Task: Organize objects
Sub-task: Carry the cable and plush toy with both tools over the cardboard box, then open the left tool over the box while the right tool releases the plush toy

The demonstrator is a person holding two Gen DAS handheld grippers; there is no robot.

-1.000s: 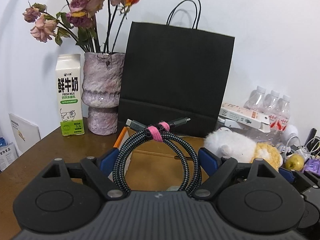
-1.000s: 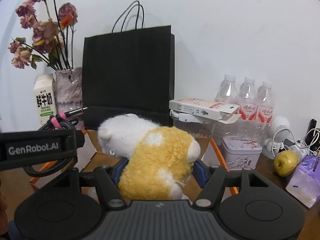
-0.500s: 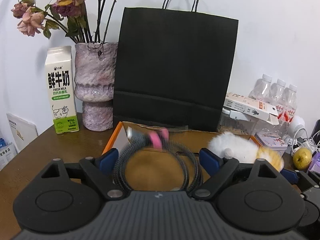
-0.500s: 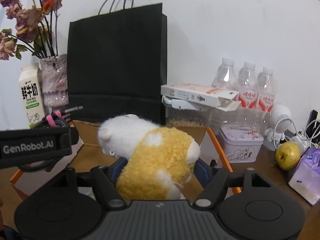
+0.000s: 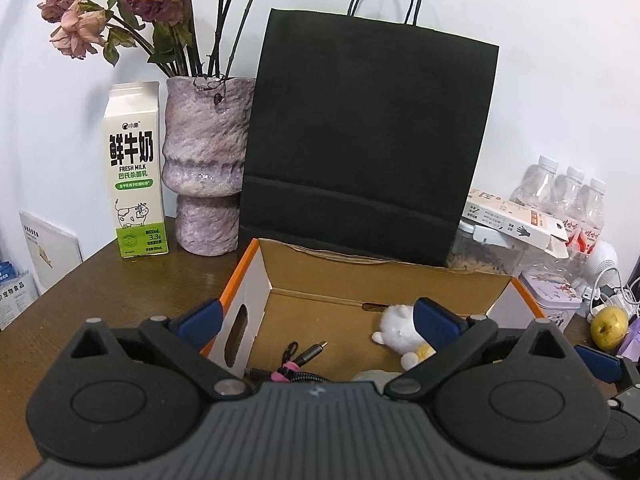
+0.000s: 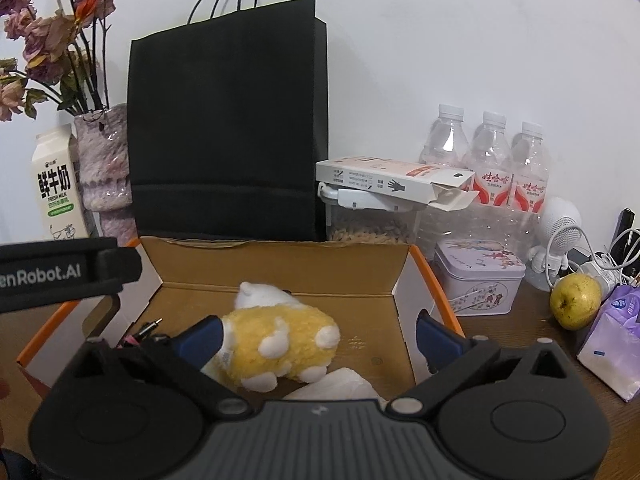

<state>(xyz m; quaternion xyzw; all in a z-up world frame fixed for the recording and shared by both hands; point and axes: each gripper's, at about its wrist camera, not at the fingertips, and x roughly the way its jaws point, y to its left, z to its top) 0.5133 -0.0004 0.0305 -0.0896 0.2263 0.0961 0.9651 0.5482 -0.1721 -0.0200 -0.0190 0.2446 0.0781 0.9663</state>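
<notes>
- We note a dark wooden tabletop [image 5: 80, 300] set against a white wall, carrying everything below.
- A black paper bag [image 5: 368, 136] stands upright at the back, directly behind the open cardboard box [image 5: 256, 280]. The box has orange edges and a brown inside.
- To the left of the bag stand a mottled purple vase [image 5: 206, 168] of dried flowers and, beside it, a milk carton [image 5: 136, 168].
- To the right of the bag, three water bottles [image 6: 490, 160] stand in a row behind a clear container with a flat white carton [image 6: 392, 178] lying on top. A small printed tin [image 6: 478, 284] sits in front of them, just beside the box.
- The left gripper [image 5: 316, 314] hangs over the box. Its jaws are spreading wide and nothing is between the blue pads.
- The right gripper [image 6: 318, 330] also hangs over the box, jaws spreading wide. The plush toy lies between them; whether the left pad still touches it, we cannot tell.
- The yellow and white plush toy [image 6: 276, 340] lies on the box floor, towards the right side.
- A yellow-green pear [image 6: 574, 300] rests on the tabletop right of the tin, next to a purple tissue pack [image 6: 616, 344].
- The coiled cable [image 5: 298, 368], bound with a pink strap, lies on the box floor at the left, largely hidden behind the left gripper body.
</notes>
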